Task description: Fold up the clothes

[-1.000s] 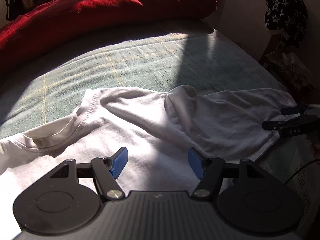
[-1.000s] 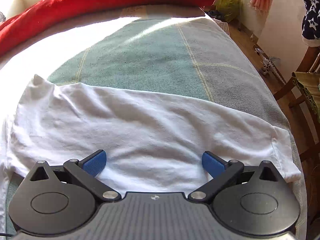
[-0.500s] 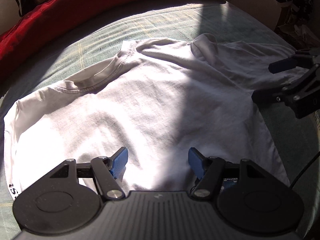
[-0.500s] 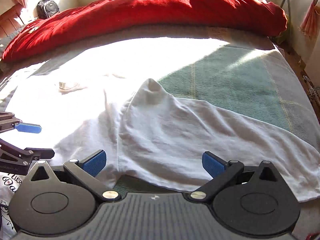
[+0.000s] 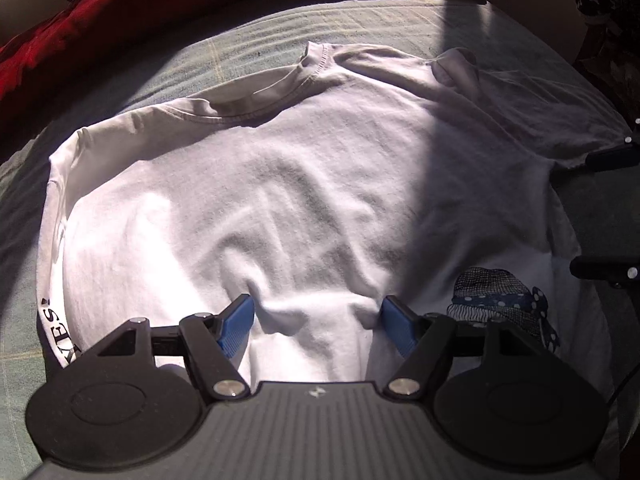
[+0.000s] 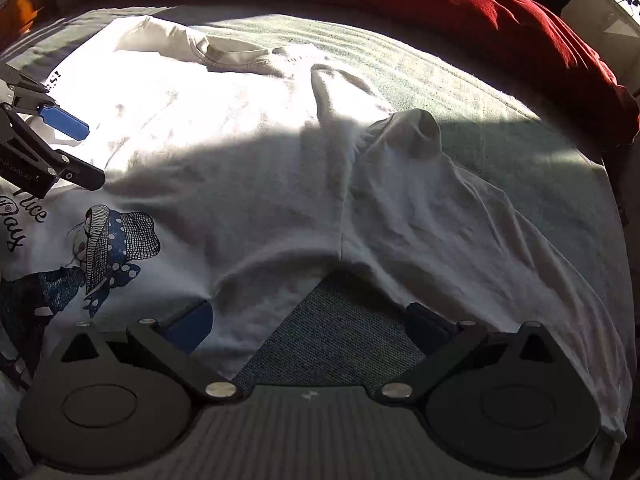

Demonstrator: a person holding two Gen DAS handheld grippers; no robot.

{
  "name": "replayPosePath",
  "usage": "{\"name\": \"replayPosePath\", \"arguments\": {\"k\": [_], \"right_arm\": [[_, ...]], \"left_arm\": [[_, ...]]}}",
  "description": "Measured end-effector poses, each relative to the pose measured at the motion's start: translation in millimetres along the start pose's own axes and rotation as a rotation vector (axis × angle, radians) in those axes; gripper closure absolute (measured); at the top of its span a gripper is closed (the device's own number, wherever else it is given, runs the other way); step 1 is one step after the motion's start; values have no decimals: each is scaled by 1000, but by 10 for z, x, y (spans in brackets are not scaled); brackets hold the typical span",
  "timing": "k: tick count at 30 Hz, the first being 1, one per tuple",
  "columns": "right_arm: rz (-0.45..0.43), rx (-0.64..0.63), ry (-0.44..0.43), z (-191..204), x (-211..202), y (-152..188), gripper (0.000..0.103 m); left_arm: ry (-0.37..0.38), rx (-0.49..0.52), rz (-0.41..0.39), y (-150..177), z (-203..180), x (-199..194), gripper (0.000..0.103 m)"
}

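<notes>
Both grippers have swung over the white T-shirt [image 5: 304,184], which now fills each view. The left gripper [image 5: 318,322] has its jaws opening, a raised pucker of shirt between the blue pads. The right gripper [image 6: 310,328] stands wide open, shirt hem and bare bedspread [image 6: 336,332] between its fingers, gripping nothing.
</notes>
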State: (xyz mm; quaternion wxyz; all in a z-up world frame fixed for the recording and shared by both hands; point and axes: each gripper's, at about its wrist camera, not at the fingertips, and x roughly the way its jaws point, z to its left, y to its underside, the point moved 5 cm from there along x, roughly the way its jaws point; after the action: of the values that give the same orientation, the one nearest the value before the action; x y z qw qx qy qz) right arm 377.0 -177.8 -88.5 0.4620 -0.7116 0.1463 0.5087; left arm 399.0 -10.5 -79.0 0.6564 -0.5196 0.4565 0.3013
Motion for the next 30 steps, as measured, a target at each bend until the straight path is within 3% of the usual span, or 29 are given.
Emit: {"name": "replayPosePath", "arguments": {"k": [3,6,11,19,22,26,30], "right_arm": [[-35,-54,-121,356,17,-86,0],[30,-86,-197,667,210,4,0],[75,-29,-173,668,184,338,0],[150,-48,-146,716,241,281,0],[155,-52,-146,718,234,268,0],[159,-58,-146,724,222,249,0],[186,-45,-144,716,150,155,0]], "left_arm": [[-8,27,4,-5,-37,28,32],[9,13,11,-1,-1,3,32],[78,-104,13,77,123,-60,33],[145,-187,-71,-69,216,-548,33],[87,-235,-99,11,429,-824,33],[-68,-351,-102,353,825,-1114,33],[-141,-572,-31,873,1156,-1063,34]]}}
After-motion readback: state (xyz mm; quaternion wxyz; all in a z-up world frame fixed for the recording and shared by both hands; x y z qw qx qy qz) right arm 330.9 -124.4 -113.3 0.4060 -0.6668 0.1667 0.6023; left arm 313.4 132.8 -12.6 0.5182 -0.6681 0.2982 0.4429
